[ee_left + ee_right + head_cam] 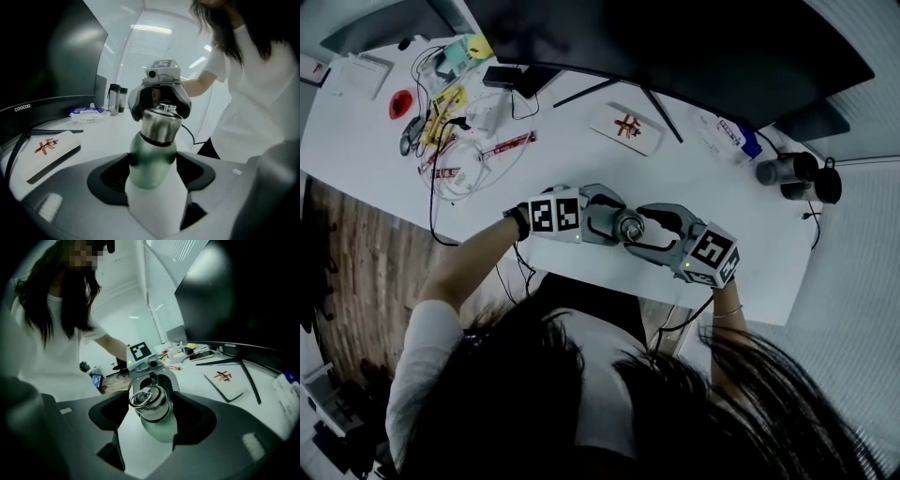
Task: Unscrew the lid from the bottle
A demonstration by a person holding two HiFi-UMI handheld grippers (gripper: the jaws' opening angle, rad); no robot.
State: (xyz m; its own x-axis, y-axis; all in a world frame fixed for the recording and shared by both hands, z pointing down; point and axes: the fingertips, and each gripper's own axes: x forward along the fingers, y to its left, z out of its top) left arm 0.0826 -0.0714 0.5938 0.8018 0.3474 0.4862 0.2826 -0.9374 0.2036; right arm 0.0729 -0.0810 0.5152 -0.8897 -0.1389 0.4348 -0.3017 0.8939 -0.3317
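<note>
My left claw [152, 176] is clamped on the green body of the bottle [150, 161], which stands roughly upright in the air over the near edge of the white table [694, 178]. My right claw [152, 417] faces it from the other side, its jaws pressed onto the steel lid [161, 124], which sits on the bottle's neck. On the lower bezel of the dark monitor [56, 89] I can read "coocaa". A white pad [49, 149] lying beside the monitor's stand carries a red mark I cannot read. Each claw's cube shows black-and-white square markers, without words.
</note>
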